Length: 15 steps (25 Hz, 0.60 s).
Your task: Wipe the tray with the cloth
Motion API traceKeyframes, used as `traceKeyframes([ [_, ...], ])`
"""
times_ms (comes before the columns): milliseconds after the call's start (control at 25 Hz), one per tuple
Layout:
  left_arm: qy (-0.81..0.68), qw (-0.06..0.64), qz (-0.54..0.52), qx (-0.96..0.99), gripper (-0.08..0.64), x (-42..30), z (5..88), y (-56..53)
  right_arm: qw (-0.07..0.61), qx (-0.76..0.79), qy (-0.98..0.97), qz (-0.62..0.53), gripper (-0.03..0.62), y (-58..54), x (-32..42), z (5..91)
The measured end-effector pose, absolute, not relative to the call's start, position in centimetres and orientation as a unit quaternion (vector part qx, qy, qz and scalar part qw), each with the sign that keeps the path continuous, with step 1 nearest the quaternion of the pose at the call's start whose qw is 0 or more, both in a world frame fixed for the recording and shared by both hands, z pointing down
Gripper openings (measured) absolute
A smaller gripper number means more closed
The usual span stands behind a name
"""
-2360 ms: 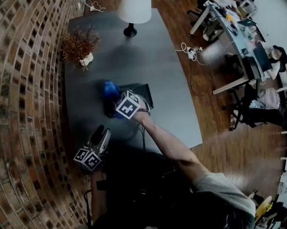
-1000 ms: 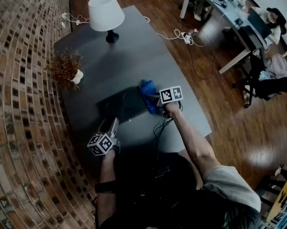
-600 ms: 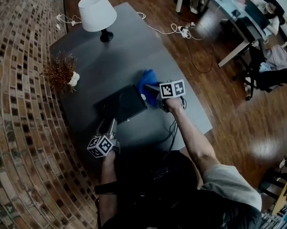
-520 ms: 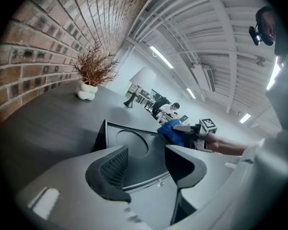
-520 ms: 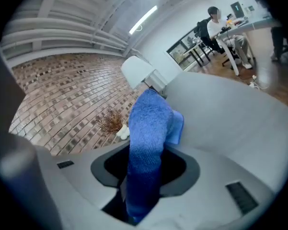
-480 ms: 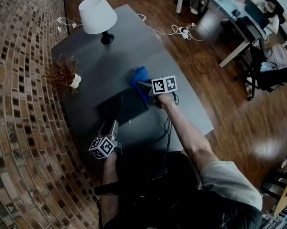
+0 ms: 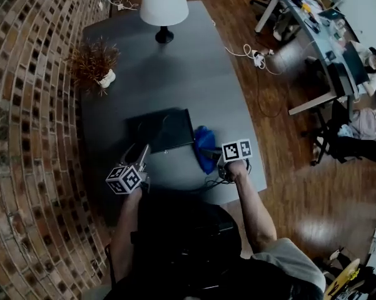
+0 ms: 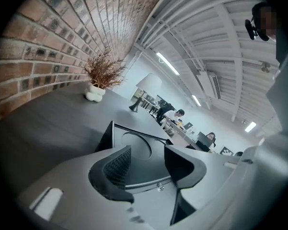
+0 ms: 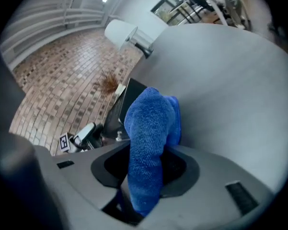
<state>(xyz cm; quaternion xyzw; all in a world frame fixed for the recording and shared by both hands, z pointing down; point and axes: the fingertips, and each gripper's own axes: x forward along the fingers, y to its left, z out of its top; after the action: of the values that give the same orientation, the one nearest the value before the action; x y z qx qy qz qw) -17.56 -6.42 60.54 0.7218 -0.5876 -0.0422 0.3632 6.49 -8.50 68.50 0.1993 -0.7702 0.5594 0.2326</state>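
Head view: dark tray (image 7: 166,130) flat on grey table (image 7: 175,61). Blue cloth (image 7: 203,161) off the tray, just beside its right edge.

Left gripper view: left hand-held gripper (image 8: 148,164), jaws spread, just narrowed slightly, nothing pinched. Tray directly beyond.

Right gripper view: right hand-held gripper (image 9: 146,169), jaws pinching the cloth, which bulges past them.

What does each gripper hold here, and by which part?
The right gripper clamps the blue cloth at its bunched middle, one end sticking out ahead. The left gripper, jaws open though just narrowed slightly, holds nothing; the tray lies just ahead.
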Motion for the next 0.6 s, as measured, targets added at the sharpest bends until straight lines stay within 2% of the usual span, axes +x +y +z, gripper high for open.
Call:
traceKeyframes([
  [120,-0.609,0.392,-0.086,0.684,0.218,-18.9,60.8,-5.1,0.267,0.232,-0.8,0.484,0.156,-13.2,7.4,66.7],
  [320,-0.619,0.431,-0.179,0.632,0.204,-19.8,60.9,-4.3,0.222,0.269,-0.875,0.336,0.16,-26.3,-0.5,61.3],
  [400,-0.626,0.432,-0.215,0.613,0.204,-20.2,60.5,-5.0,0.271,0.23,-0.891,0.284,0.16,-28.0,-5.0,62.0],
  [520,-0.641,0.434,-0.257,0.578,0.204,-20.9,60.6,-5.5,0.394,0.158,-0.872,0.243,0.16,-25.8,-7.5,66.0],
  [600,-0.648,0.434,-0.269,0.565,0.205,-21.7,61.0,-5.9,0.399,0.15,-0.863,0.271,0.158,-24.7,-7.1,66.9],
])
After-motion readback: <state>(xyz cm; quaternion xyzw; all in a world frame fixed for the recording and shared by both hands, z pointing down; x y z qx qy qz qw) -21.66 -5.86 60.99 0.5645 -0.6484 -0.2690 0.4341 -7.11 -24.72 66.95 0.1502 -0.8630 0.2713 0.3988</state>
